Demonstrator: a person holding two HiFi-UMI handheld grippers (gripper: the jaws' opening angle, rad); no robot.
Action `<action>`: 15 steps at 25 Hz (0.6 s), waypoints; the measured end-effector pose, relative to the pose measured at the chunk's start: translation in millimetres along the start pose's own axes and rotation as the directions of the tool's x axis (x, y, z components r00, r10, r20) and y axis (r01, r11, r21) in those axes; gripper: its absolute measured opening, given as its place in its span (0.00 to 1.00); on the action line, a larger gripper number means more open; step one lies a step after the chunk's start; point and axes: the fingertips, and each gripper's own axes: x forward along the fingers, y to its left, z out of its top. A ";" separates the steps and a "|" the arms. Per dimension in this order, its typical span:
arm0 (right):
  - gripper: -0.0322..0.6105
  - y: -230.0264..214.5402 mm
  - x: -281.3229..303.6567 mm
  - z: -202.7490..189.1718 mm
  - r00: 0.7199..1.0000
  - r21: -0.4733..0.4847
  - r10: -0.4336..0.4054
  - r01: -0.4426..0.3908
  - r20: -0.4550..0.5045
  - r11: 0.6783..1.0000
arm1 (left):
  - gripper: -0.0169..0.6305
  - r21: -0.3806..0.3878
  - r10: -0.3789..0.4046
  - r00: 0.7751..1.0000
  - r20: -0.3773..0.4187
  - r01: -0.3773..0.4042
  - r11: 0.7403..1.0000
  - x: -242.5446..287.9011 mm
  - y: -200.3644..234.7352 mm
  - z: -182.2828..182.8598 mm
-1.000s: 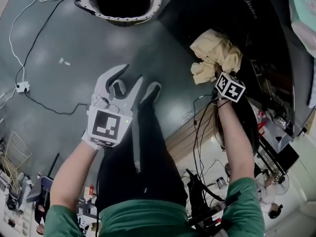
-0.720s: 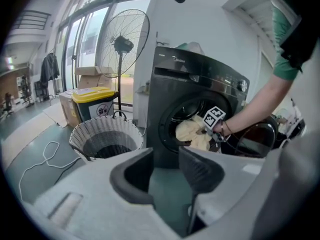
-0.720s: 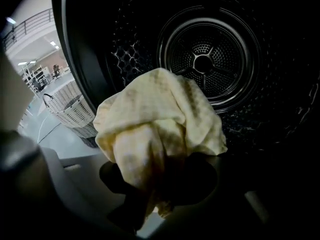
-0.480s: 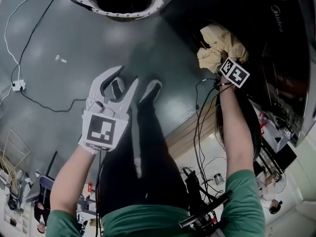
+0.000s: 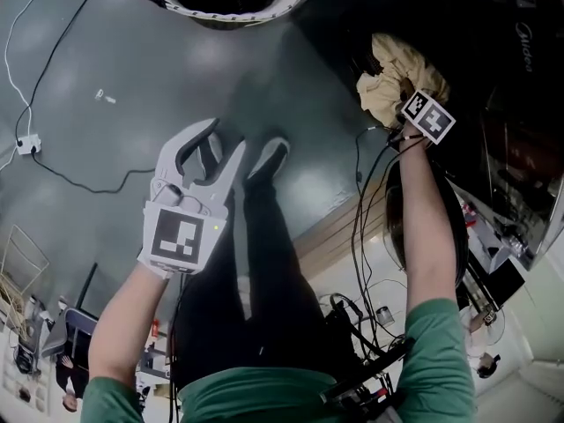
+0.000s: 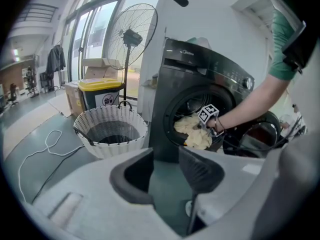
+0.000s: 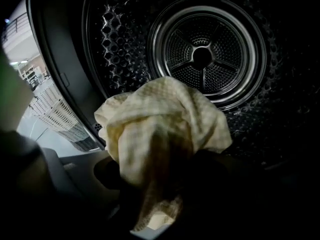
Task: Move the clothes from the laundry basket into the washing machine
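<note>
**Cloth at the Drum Mouth**

The yellow cloth (image 7: 165,124) is shown bunched between the jaws of the right gripper (image 7: 150,194), which have just been opening (the grip is judged released), within the washing machine (image 6: 200,69) opening. The left gripper (image 6: 170,169) is held agape and empty, facing the laundry basket (image 6: 107,146).

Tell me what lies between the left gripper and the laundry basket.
Only bare grey floor lies between the left gripper and the laundry basket. The head view shows that stretch plainly, with nothing lying on it.
</note>
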 end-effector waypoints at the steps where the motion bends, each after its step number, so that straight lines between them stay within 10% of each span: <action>1: 0.50 3.0 -0.2 -0.7 1.000 -0.014 0.013 -0.013 -0.008 1.000 | 0.27 -0.002 -0.001 1.000 0.001 0.001 1.000 -0.2 0.0 0.1; 15: 0.61 19.6 -54.2 -14.0 0.996 -0.301 0.025 0.001 0.083 0.954 | 0.27 -0.017 -0.019 1.000 0.003 0.019 1.000 2.8 -8.7 1.0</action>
